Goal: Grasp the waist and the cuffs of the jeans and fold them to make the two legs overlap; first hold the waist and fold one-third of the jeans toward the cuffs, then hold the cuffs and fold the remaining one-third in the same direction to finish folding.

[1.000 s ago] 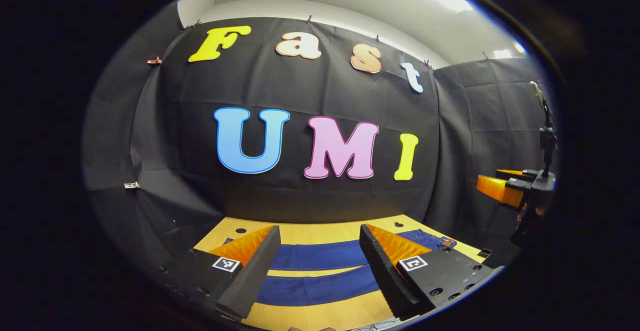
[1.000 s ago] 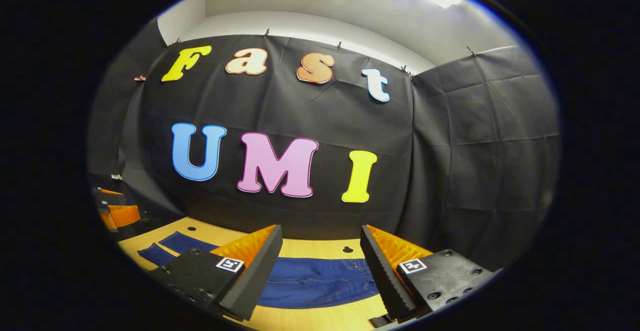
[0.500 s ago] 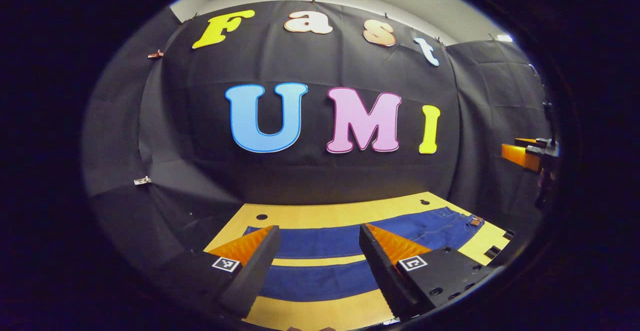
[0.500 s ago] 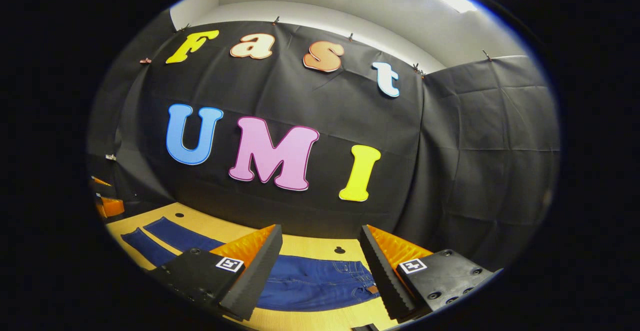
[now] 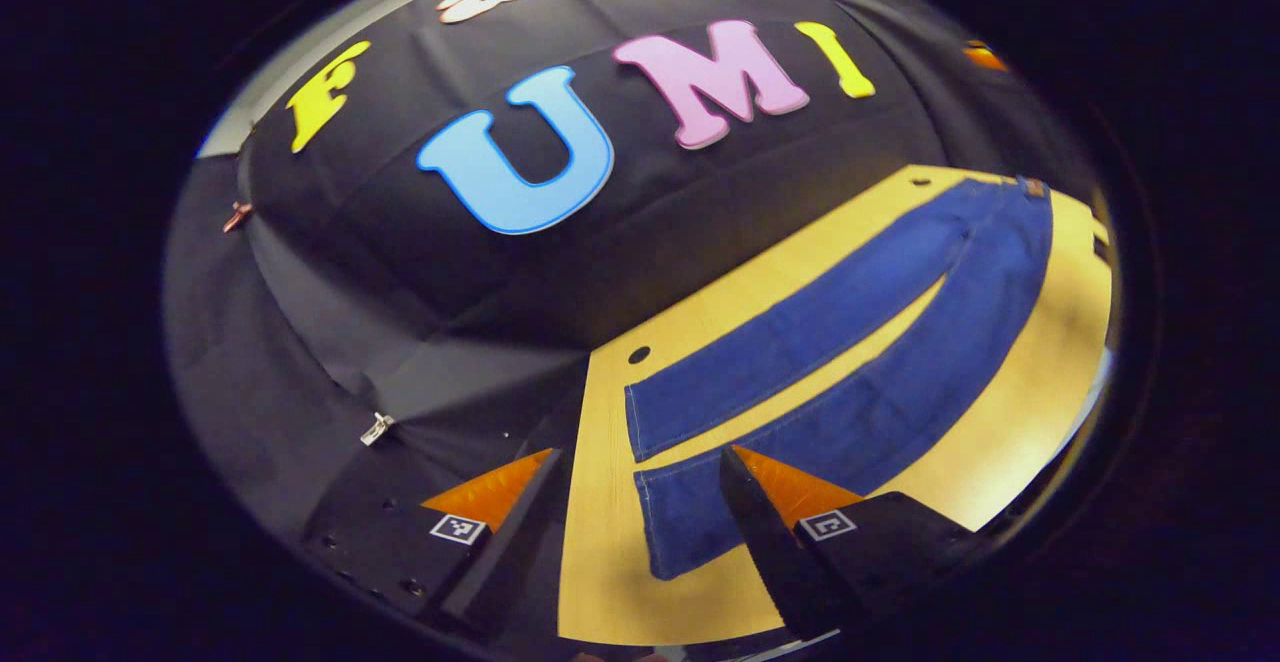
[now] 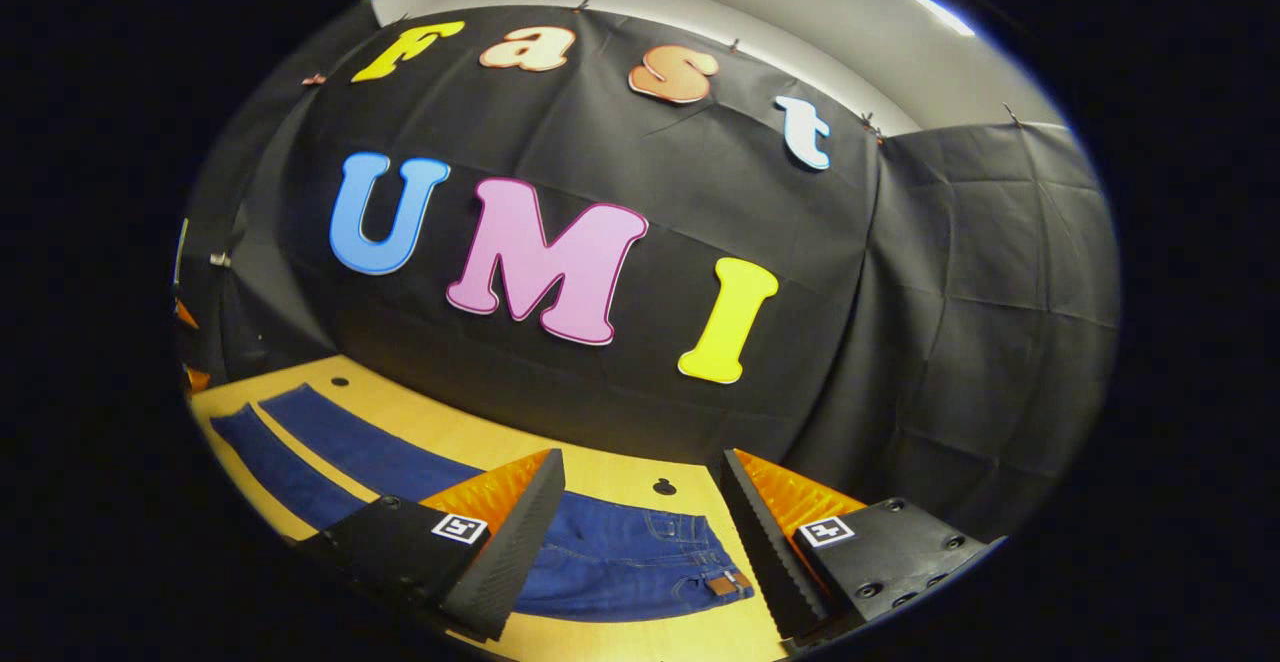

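Observation:
Blue jeans (image 5: pixel 860 342) lie flat on the wooden table (image 5: pixel 600 502), legs spread in a narrow V. In the left gripper view the two cuffs (image 5: pixel 650 472) lie nearest, the waist far off at the upper right. My left gripper (image 5: pixel 635 512) hangs open above the cuff end, its right finger over the nearer leg. In the right gripper view the waist of the jeans (image 6: pixel 640 562) with a brown patch sits between the fingers, the legs running off to the left. My right gripper (image 6: pixel 640 532) is open above the waist, holding nothing.
Black cloth walls close the table (image 6: pixel 620 477) at the back and on both sides. Small dark holes (image 5: pixel 638 354) (image 6: pixel 665 487) mark the tabletop near its back edge. Bare wood runs along the near edge in front of the jeans.
The left gripper has swung left and tipped down hard toward the cuff end, bringing the whole length of the jeans into sight. The right gripper tilted down slightly over the waist. Both stayed open.

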